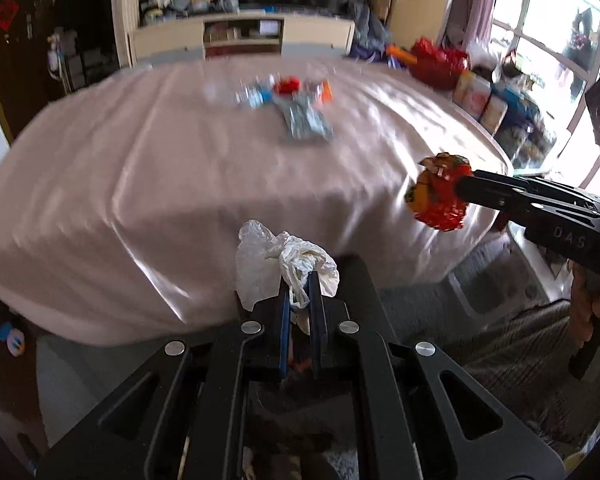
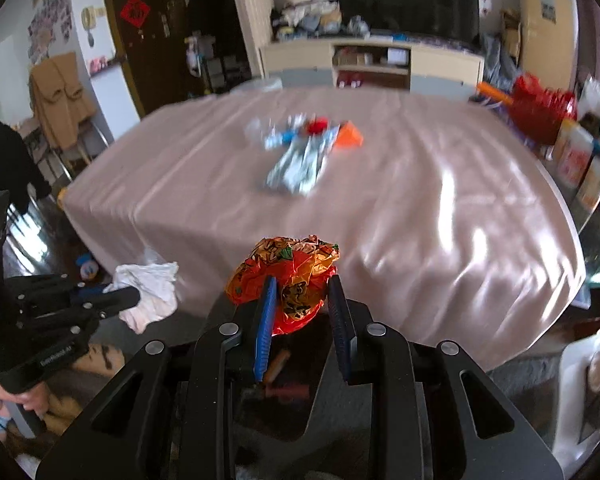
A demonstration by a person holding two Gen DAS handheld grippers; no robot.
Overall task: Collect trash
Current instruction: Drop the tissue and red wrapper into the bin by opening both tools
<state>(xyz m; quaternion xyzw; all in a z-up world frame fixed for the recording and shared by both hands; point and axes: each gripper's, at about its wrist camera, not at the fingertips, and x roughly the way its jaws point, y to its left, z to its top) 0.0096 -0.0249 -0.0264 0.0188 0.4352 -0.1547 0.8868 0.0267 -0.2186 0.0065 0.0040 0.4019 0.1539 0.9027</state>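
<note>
Since your left gripper only pinches a corner of the white crumpled bag and your right gripper squeezes the orange wrapper, both just off the near edge of the table, either could slip free on a quick swing.

Daylight from the window, tablecloth glare, motion blur.

A heap of wrappers lies on the table, toward its far side. Behind the table stands a cabinet; boxes stand to the table's right.
</note>
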